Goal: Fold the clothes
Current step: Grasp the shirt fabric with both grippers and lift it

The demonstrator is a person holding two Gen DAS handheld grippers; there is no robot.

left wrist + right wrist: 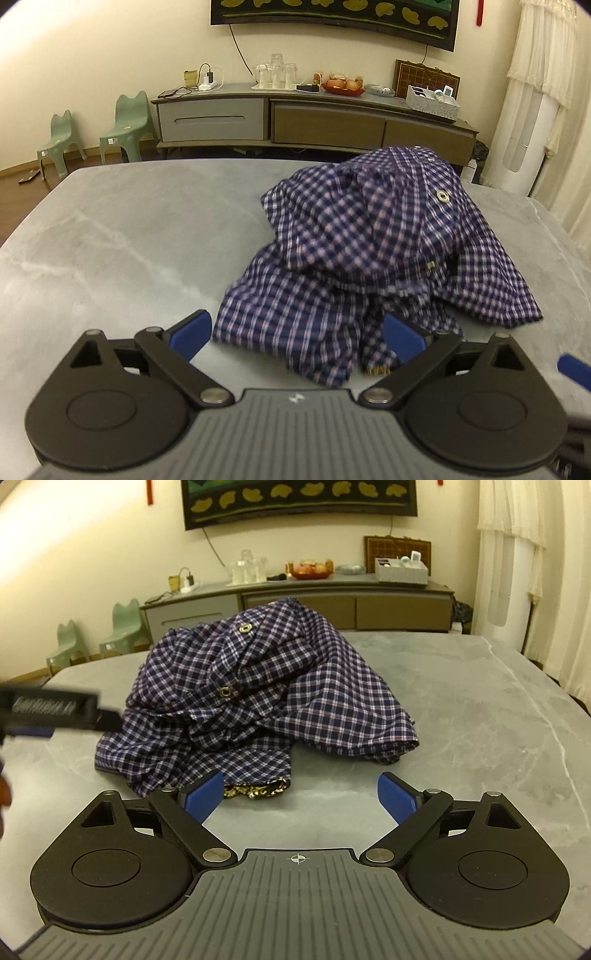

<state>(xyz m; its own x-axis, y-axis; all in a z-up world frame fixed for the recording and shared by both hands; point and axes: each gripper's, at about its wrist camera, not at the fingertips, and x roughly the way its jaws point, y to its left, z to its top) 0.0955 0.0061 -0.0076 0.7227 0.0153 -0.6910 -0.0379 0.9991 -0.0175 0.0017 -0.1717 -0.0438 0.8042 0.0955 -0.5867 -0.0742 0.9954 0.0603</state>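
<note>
Nothing folded yet: the shirt [369, 251] sits in a crumpled heap on the grey surface [129, 240], peaked in the middle, snaps showing, sleeves and hem tumbling toward the near edge. No flat panel, no crease, no tidy edge anywhere.

Left claw [297, 334] stands wide apart with nothing between its pads; the near hem of the shirt lies just beyond, one blue pad over the cloth in this view, though I can't say it touches. Right claw [301, 794] is spread wide too, empty, hovering over bare surface just beside a cuff with a patterned lining.

So by my read, we're at the very start. Everything is left to do: pick the heap up, shake or spread it flat, square the sleeves in, then fold. With both claws free, the first grasp looks like the next call.
</note>
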